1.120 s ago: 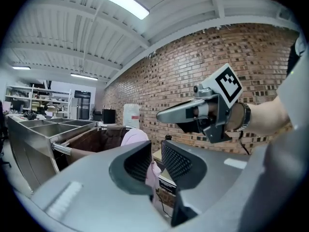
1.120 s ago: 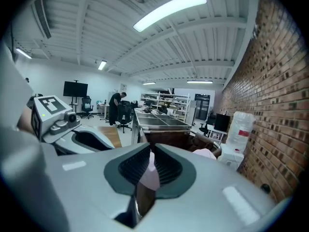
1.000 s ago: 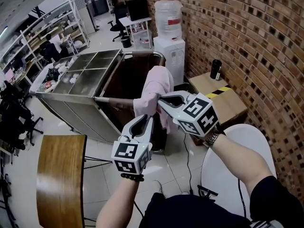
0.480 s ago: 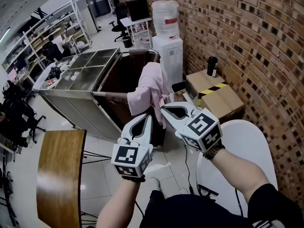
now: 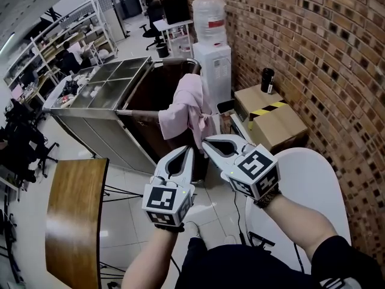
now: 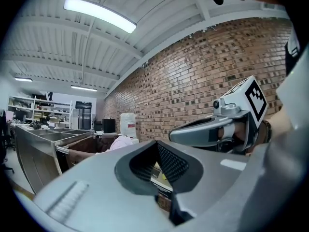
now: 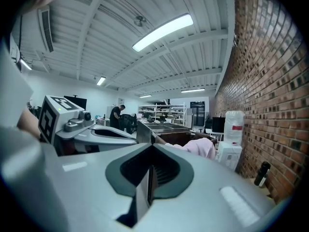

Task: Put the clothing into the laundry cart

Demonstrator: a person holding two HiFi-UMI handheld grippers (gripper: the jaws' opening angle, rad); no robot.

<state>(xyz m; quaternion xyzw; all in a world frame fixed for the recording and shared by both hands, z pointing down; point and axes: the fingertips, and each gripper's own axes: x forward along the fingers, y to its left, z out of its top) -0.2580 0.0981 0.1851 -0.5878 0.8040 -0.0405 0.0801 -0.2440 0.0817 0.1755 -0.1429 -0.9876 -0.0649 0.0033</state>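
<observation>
The clothing [image 5: 187,106] is a soft pink piece, all bunched and wrinkled. It hangs over the top rim of the laundry cart [image 5: 157,89], at the corner near the white water cooler [image 5: 212,53]. Part of it droops down the outside of the cart. The cart is deep and dark brown inside.

The left hand-held gripper [image 5: 190,152] is clenched tight. Its two jaws press together with nothing between them. The right hand-held gripper [image 5: 205,142] is clenched too, and it holds nothing. Both point at the cart and sit just beside each other. Their tips are near the low end of the clothing, but they seem not to touch it.

The inside of the cart is dark, so I cannot tell if more of the clothing hangs in there. The person's arms are cut off at the bottom edge of the head view.
</observation>
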